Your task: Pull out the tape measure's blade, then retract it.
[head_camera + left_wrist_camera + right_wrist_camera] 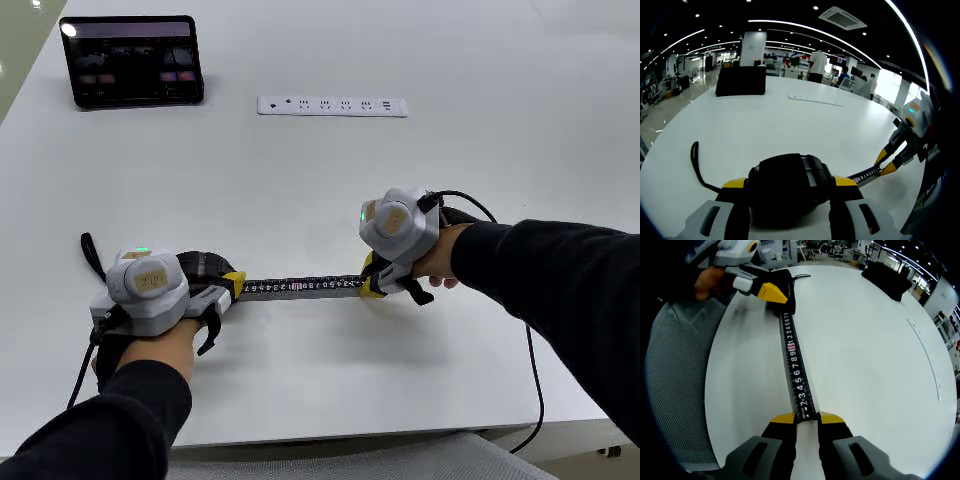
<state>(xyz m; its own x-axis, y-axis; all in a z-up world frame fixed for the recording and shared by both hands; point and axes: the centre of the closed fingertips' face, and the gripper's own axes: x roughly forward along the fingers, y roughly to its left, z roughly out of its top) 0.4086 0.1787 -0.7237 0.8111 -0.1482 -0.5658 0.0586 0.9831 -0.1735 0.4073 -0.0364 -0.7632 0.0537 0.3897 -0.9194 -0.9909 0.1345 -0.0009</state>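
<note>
On the white worktop (pixel 400 180), the left gripper (pixel 790 182) has its fingers clenched on the black tape measure (pixel 790 170). The right gripper (pixel 807 418) pinches the end of the drawn-out blade (pixel 796 365). The right gripper view shows the numerals clearly; the head view blurs them. The fingers hide the blade's tip.

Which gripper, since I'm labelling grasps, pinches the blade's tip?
The right gripper, shut on the blade end; the left gripper clamps the black case instead.
</note>
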